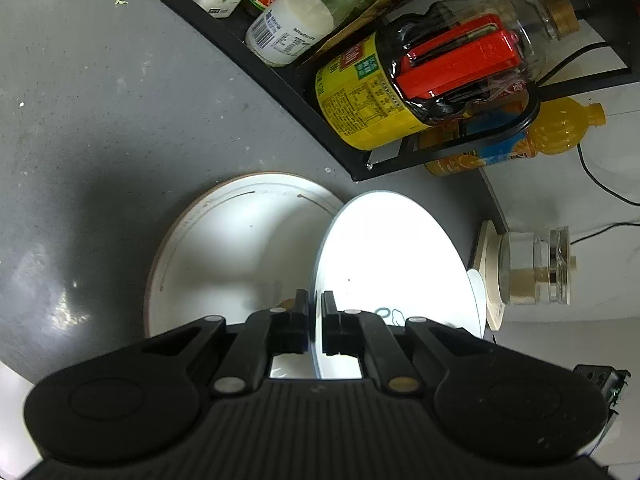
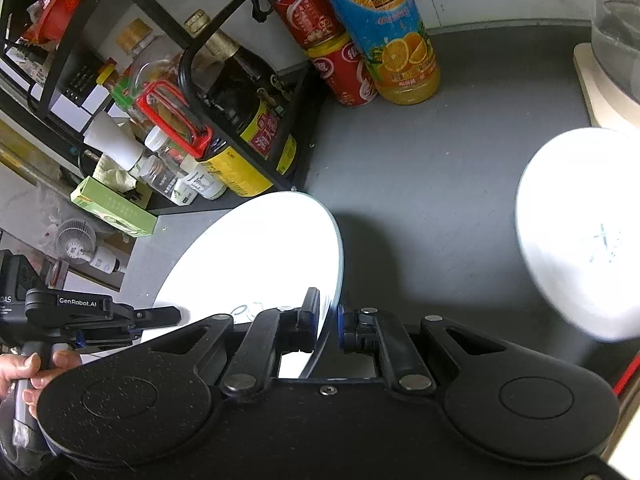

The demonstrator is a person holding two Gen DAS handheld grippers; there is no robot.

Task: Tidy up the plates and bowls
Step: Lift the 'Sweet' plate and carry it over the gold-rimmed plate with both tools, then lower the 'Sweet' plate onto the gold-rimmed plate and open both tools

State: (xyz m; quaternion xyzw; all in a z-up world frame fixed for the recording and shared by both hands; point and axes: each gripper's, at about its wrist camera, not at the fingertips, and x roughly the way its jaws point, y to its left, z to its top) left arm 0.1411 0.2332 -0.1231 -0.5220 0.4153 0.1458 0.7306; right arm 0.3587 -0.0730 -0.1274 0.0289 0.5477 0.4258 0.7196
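A white plate with a blue rim [image 1: 384,248] is tilted up on edge above the grey counter, and my left gripper [image 1: 315,312] is shut on its near rim. The same plate [image 2: 256,256] fills the middle of the right wrist view, where my right gripper [image 2: 328,320] is shut on another part of its rim. There the left gripper [image 2: 172,314] shows at the plate's left side, held by a hand [image 2: 24,372]. A larger white plate with a brown rim [image 1: 224,248] lies flat on the counter beside the held one. Another white dish [image 2: 580,232] sits blurred at the right.
A black wire rack [image 1: 304,92] with bottles, jars and a yellow-labelled oil jug [image 1: 360,92] runs along the counter's back. An orange juice bottle [image 2: 392,32] and red cans [image 2: 340,68] stand near it. A glass jar [image 1: 532,268] rests on a cream board, with cables behind.
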